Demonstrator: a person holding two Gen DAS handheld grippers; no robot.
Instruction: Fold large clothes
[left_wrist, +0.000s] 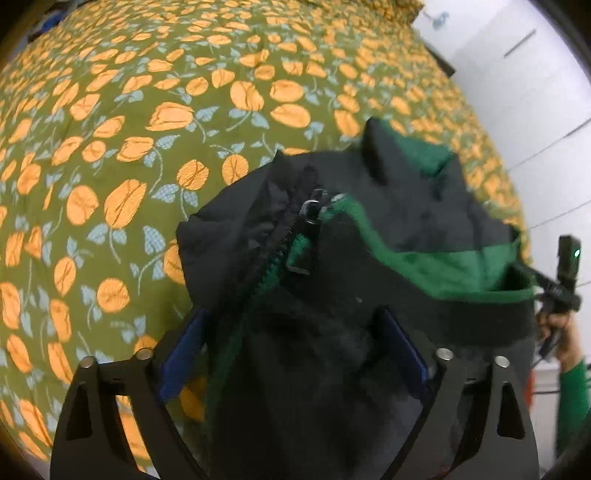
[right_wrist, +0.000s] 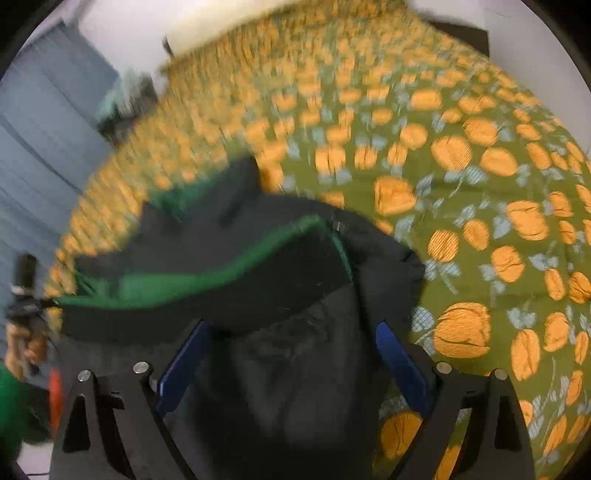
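While both grippers gape wide, neither pinching anything, black jacket w/ green lining lies bunched on bed near its front edge, cloth loose btwn jaws of L gripper & R gripper. No readable labels/writing; zipper visible.
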